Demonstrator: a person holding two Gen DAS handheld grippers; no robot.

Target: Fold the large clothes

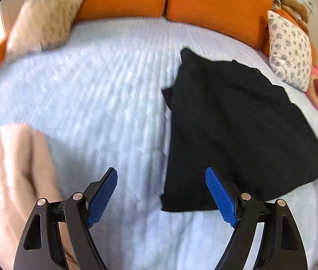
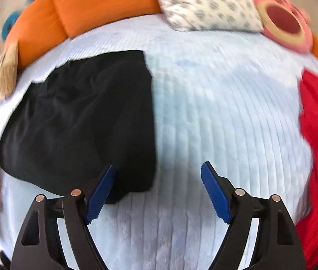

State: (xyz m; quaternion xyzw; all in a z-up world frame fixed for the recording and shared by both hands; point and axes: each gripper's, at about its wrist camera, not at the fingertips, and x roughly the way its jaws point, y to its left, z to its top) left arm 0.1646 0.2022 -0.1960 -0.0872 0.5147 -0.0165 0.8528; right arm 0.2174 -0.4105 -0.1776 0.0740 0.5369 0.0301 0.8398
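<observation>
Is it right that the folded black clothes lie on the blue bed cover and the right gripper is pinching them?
Not quite. The black clothes do lie on the blue bed cover, but the right gripper is not pinching them. The right wrist view shows its jaws wide open with nothing between them, only the cover below.

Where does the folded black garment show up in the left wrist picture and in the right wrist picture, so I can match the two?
Left wrist view: the black garment lies right of centre on the pale blue cover.
Right wrist view: the black garment lies left of centre, reaching down behind the left blue pad.
Shared landmark: the white patterned pillow, by the orange cushions in both views.
</observation>
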